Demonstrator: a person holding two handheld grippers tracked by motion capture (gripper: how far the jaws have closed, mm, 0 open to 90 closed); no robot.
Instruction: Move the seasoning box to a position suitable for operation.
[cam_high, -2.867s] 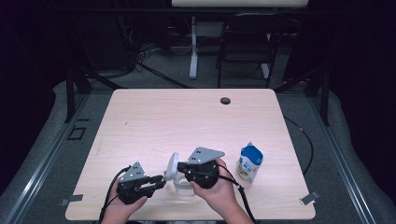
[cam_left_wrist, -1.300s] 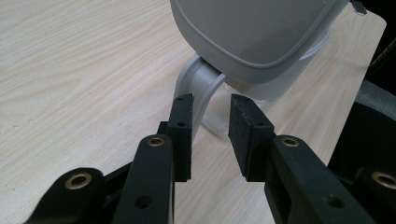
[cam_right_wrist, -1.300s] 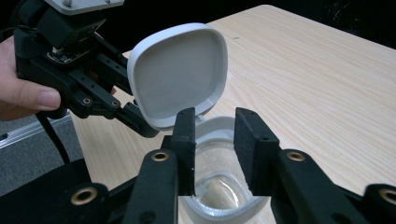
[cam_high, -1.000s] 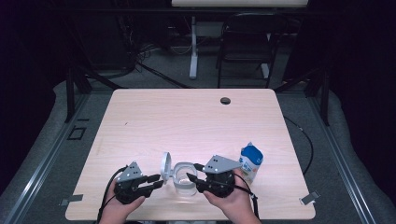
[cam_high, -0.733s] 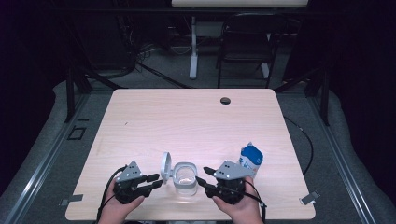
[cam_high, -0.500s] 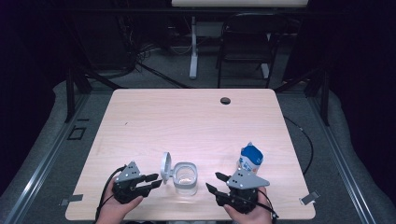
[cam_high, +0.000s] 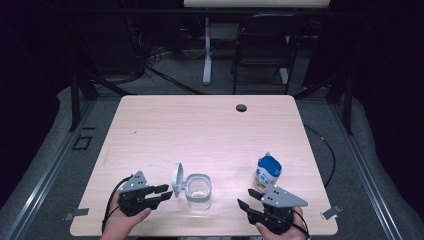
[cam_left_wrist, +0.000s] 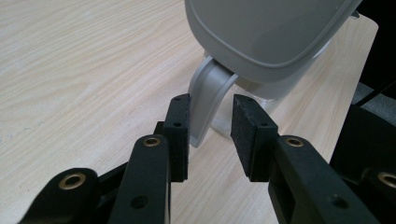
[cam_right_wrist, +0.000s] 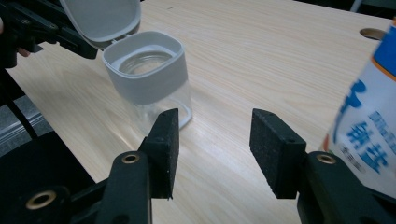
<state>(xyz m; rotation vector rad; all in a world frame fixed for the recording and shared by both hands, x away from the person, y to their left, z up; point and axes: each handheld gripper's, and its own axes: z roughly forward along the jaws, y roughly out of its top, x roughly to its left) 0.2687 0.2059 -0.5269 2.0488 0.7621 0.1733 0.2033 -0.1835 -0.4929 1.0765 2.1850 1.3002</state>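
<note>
The jar (cam_high: 198, 190) is standing near the front edge of the desk (cam_high: 200, 130), its lid (cam_high: 177, 179) flipped up on the hinge at the jar's left. The left gripper (cam_high: 162, 193) is sitting just left of the jar, its fingers (cam_left_wrist: 179, 135) apart around the lid's hinge tab, one finger touching or nearly touching it, the other clear. The right gripper (cam_high: 246, 204) is hovering well right of the jar, fingers (cam_right_wrist: 166, 149) spread wide and holding nothing. The carton (cam_high: 266, 172) is standing right of the jar, just behind the right gripper.

Risks, as I judge them: the jar looks light and empty, so a sideways nudge on the hinge tab could tip or slide it toward the desk's front edge. The right gripper, swinging toward the carton, could clip it and topple it.

Against the earlier frames, the right gripper has pulled away from the jar toward the front right, and the jar's opening is now unobstructed. The left gripper is staying put.
</note>
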